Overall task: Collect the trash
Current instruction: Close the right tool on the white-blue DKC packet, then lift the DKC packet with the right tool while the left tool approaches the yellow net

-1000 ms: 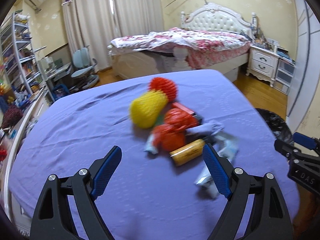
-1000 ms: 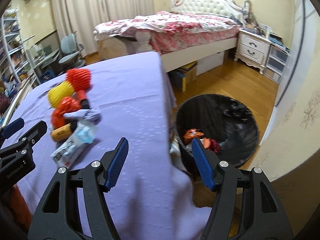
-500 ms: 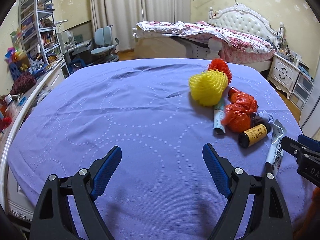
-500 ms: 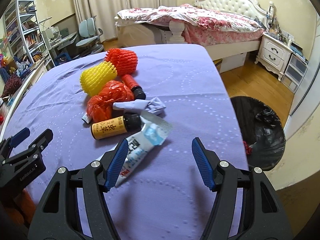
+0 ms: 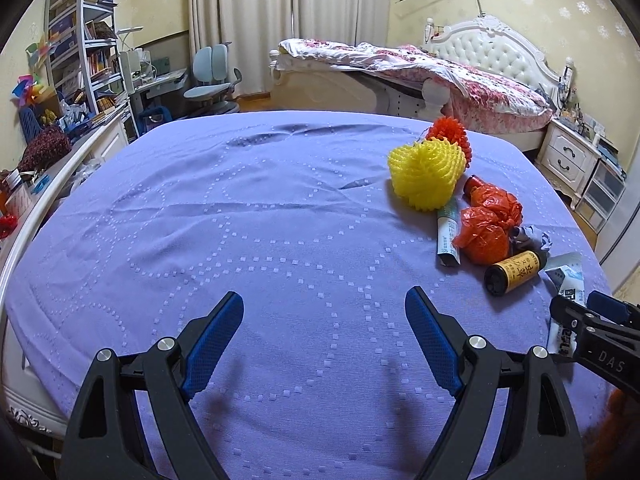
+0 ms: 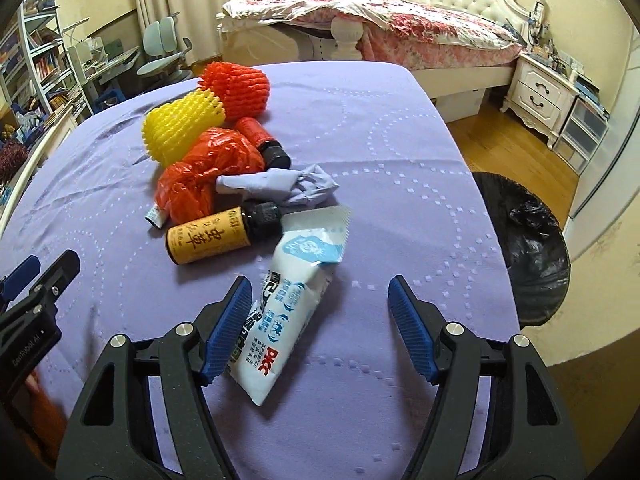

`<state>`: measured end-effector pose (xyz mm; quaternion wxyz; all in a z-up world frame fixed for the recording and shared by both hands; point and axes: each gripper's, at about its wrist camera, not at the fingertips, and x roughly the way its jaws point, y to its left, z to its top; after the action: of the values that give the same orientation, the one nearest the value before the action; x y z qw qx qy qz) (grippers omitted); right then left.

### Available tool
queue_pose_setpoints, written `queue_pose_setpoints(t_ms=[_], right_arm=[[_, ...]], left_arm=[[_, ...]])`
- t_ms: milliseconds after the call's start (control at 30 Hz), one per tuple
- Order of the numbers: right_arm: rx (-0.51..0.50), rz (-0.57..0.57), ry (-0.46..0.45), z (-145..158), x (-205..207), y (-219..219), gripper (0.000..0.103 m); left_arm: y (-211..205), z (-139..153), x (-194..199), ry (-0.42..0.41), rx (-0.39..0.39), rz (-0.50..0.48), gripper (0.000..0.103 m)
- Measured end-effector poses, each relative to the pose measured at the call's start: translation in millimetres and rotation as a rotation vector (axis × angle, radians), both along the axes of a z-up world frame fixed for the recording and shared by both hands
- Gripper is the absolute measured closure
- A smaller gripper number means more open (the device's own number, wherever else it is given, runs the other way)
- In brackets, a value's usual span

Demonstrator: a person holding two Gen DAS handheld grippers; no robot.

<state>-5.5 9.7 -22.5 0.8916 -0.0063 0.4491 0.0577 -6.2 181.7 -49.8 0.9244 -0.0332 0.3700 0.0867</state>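
Note:
Trash lies in a pile on the purple table (image 6: 400, 160): a white and blue wrapper (image 6: 288, 304), a yellow-labelled bottle (image 6: 208, 236), a red plastic bag (image 6: 204, 168), a crumpled grey wad (image 6: 280, 184), a red bottle (image 6: 260, 140), a yellow foam net (image 6: 180, 128) and a red foam net (image 6: 236, 88). My right gripper (image 6: 320, 320) is open and empty, its left finger beside the wrapper. My left gripper (image 5: 324, 340) is open and empty over bare cloth, left of the pile (image 5: 480, 224). A black-lined bin (image 6: 528, 248) stands on the floor right of the table.
A bed (image 6: 380, 28) stands behind the table, with a white nightstand (image 6: 540, 92) to its right. Shelves (image 5: 76, 60), a desk and swivel chairs (image 5: 212, 80) stand at the far left. The right gripper also shows at the right edge of the left wrist view (image 5: 592, 332).
Both grippers swung left, away from the bin, toward the table. The right gripper moved closer to the pile and now sits at the wrapper. Both stayed open.

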Motion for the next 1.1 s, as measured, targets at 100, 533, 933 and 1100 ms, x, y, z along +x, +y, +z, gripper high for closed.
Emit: queue_pose_setpoints(t_ms=[100,533,933,1100], right_arm=[[-0.002,0.006,-0.003,0,-1,-5,0.035],[0.019,0.064,-0.029,0,-1,-13,0.075],[0.027,0.061,-0.053,-2,30,-32,0.075],[0.043,0.064,-0.05,-2,46,-41,0.075]], left_arm=[[-4,0,0,0.001,-0.002,-0.011,0.02],[-30,-1,8,0.015,0.023,-0.069,0.02],[-37,-2,38,0.041,0.021,-0.064,0.02],[-35,-3,46,0.048,0.021,-0.056,0.02]])
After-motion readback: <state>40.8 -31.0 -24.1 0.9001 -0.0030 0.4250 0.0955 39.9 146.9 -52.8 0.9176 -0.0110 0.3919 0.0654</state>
